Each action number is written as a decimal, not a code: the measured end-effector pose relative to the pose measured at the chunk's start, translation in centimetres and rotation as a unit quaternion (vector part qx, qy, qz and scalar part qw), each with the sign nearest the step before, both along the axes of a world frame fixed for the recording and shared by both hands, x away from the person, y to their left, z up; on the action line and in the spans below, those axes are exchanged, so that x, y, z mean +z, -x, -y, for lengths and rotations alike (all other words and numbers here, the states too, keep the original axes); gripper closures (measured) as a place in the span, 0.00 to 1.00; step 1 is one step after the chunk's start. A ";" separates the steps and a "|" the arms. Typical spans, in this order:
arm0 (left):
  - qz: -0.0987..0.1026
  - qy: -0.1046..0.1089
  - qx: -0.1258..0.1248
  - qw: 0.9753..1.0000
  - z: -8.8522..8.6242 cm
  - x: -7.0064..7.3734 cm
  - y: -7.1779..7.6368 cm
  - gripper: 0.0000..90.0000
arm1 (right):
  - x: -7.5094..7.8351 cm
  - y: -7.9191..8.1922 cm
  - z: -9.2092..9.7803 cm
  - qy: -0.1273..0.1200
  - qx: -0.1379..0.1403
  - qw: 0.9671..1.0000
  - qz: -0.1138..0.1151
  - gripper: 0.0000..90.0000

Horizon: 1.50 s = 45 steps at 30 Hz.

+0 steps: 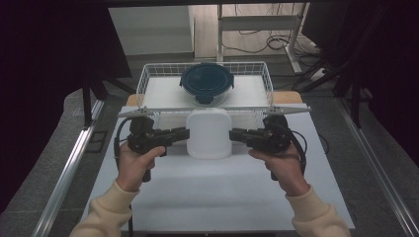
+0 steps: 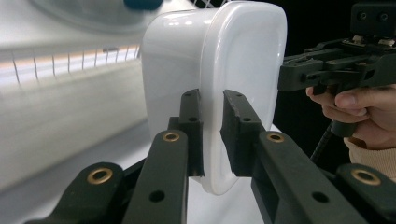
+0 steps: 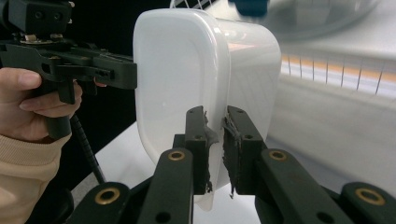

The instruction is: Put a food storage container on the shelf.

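White rounded plastic container (image 1: pixel 209 133) gripped from both sides!
Left gripper (image 1: pixel 184 133) and right gripper (image 1: pixel 234 133) each clamp its rim, just before the white wire basket (image 1: pixel 148 79).

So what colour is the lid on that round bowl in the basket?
Dark blue. The lid tops a clear round container in the white wire basket, best seen in the high view.

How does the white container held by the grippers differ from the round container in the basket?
The white container is opaque, rounded-rectangular, and pinched at its rim by the left gripper and right gripper. The round container has a dark blue lid, a clear body, and rests untouched inside the wire basket. Both are lidded.
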<state>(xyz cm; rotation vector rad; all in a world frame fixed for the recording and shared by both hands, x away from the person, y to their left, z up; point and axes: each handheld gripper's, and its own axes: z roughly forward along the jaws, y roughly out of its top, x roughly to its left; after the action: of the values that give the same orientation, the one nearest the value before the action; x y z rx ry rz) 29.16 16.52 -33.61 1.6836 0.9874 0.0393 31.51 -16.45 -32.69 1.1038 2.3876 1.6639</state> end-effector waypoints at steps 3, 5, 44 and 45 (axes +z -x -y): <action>0.008 0.001 0.004 1.000 -0.3 1.6 -0.6 0.88 | 1.8 -0.7 -0.4 0.008 0.000 1.000 0.013 0.88; 0.016 -0.002 0.005 1.000 -0.4 2.4 -0.8 0.88 | 2.7 -0.9 -0.6 0.010 0.001 1.000 0.018 0.88; 0.009 0.000 0.009 1.000 -1.7 11.5 -8.9 0.88 | 11.4 -9.1 -1.5 -0.017 0.008 1.000 0.004 0.89; 0.008 -0.001 0.010 1.000 -1.8 11.5 -9.1 0.88 | 11.5 -9.6 -1.7 -0.015 0.008 1.000 0.000 0.89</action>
<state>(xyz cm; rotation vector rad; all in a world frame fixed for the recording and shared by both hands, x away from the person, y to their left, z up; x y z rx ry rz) 38.24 18.30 -22.11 1.6726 0.9935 0.0665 41.08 -14.75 -21.20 1.0917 2.3869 1.7094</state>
